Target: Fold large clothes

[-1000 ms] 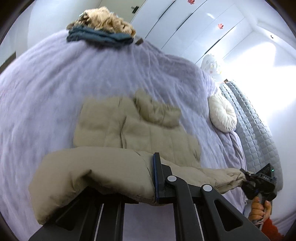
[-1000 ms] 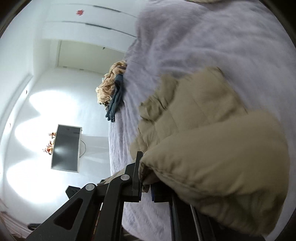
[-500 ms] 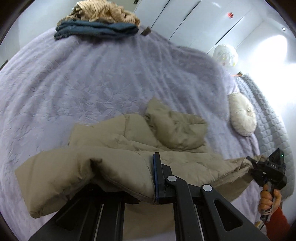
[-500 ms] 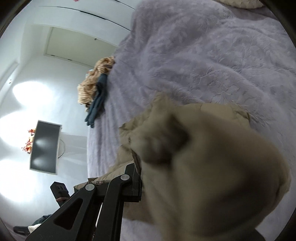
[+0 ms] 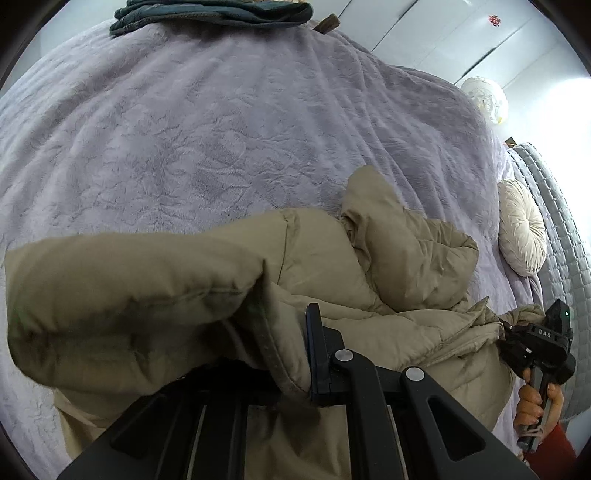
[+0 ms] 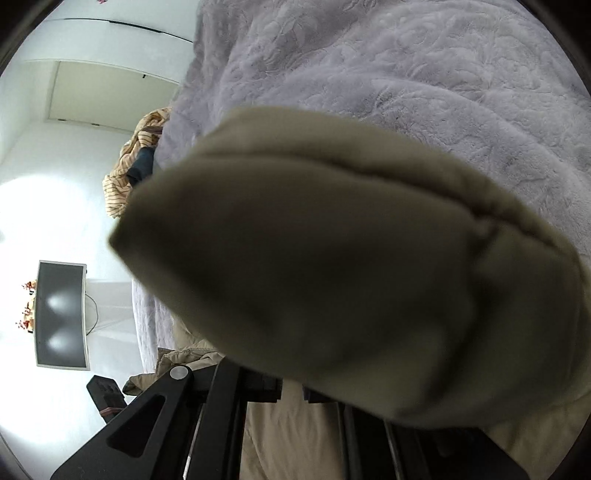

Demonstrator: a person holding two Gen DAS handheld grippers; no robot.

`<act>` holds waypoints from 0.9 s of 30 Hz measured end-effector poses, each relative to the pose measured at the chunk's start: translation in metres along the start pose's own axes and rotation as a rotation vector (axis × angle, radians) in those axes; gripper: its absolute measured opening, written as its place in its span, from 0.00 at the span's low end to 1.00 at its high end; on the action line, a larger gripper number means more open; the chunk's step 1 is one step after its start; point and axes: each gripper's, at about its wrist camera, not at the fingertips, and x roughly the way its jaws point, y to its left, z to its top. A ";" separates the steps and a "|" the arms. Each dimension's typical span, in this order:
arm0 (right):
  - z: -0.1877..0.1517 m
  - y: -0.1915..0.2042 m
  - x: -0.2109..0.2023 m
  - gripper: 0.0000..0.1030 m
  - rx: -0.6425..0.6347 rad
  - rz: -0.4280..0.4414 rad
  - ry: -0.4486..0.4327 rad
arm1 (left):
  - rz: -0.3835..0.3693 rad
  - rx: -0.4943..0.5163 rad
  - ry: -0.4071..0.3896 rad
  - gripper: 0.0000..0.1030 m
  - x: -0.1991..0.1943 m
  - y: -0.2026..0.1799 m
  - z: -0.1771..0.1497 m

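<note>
A tan puffer jacket (image 5: pixel 369 266) lies on the purple bed cover (image 5: pixel 221 129), its hood bunched at the right. Its lower part is folded up over the body. My left gripper (image 5: pixel 295 354) pinches the jacket's edge at the left corner of the fold. Its jaws are opening slightly, with the fabric between them and the pads pressing on it. In the left wrist view my right gripper (image 5: pixel 506 332) grips the fold's other corner, a hand on its handle. In the right wrist view the jacket (image 6: pixel 332 258) drapes over the right gripper (image 6: pixel 291 391) and hides its fingertips.
A pile of folded clothes (image 5: pixel 214 13) sits at the bed's far edge. A round cream cushion (image 5: pixel 522 236) leans on the grey quilted headboard (image 5: pixel 554 206) at the right. A monitor (image 6: pixel 61 314) hangs on the white wall beyond the bed.
Both grippers have gone down and forward with the jacket's edge. The lifted fold now covers most of the jacket's body and sits close to the hood.
</note>
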 end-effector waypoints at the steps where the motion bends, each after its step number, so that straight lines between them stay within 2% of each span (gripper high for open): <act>1: 0.000 0.001 -0.002 0.08 -0.002 -0.002 0.001 | -0.012 0.017 -0.007 0.24 -0.005 -0.003 -0.001; 2: -0.001 0.002 -0.003 0.10 -0.005 -0.002 0.001 | -0.028 0.029 -0.014 0.39 -0.009 -0.005 -0.002; 3: -0.001 0.004 -0.005 0.15 -0.011 -0.002 0.000 | -0.044 0.039 -0.022 0.50 -0.015 -0.006 -0.003; 4: -0.002 0.005 -0.009 0.28 -0.020 -0.004 -0.006 | -0.054 0.050 -0.035 0.69 -0.022 -0.008 -0.005; 5: -0.002 0.007 -0.012 0.39 -0.025 -0.004 -0.014 | -0.053 0.062 -0.055 0.79 -0.030 -0.010 -0.007; 6: -0.002 0.008 -0.015 0.63 -0.030 0.002 -0.023 | -0.052 0.079 -0.072 0.80 -0.038 -0.012 -0.009; 7: -0.003 0.010 -0.020 0.69 -0.037 0.011 -0.036 | -0.045 0.088 -0.077 0.80 -0.041 -0.012 -0.009; 10: -0.009 0.017 -0.032 0.69 -0.058 0.020 -0.059 | 0.012 0.120 -0.091 0.80 -0.056 -0.016 -0.013; 12: -0.019 0.027 -0.036 0.68 -0.103 0.011 -0.049 | 0.022 0.143 -0.113 0.80 -0.064 -0.020 -0.016; 13: -0.025 0.034 -0.036 0.56 -0.146 -0.004 -0.042 | 0.040 0.160 -0.125 0.79 -0.067 -0.023 -0.018; 14: -0.032 0.044 -0.032 0.44 -0.214 -0.036 -0.027 | 0.062 0.184 -0.133 0.63 -0.067 -0.028 -0.019; 15: -0.039 0.053 -0.026 0.26 -0.275 -0.067 -0.002 | 0.071 0.206 -0.130 0.52 -0.063 -0.032 -0.020; 16: -0.044 0.059 -0.020 0.23 -0.317 -0.081 0.023 | 0.077 0.231 -0.116 0.36 -0.057 -0.036 -0.019; 17: -0.051 0.064 -0.011 0.22 -0.359 -0.086 0.053 | 0.089 0.249 -0.101 0.32 -0.049 -0.039 -0.020; 20: -0.060 0.068 0.008 0.21 -0.422 -0.127 0.082 | 0.111 0.267 -0.092 0.32 -0.030 -0.044 -0.022; 22: -0.056 0.063 0.017 0.21 -0.418 -0.149 0.077 | 0.149 0.274 -0.097 0.32 -0.019 -0.044 -0.019; 24: -0.048 0.052 0.021 0.19 -0.405 -0.178 0.053 | 0.201 0.260 -0.116 0.32 -0.006 -0.035 -0.009; 27: -0.025 0.032 0.013 0.17 -0.373 -0.229 -0.003 | 0.228 0.213 -0.115 0.32 0.008 -0.016 0.006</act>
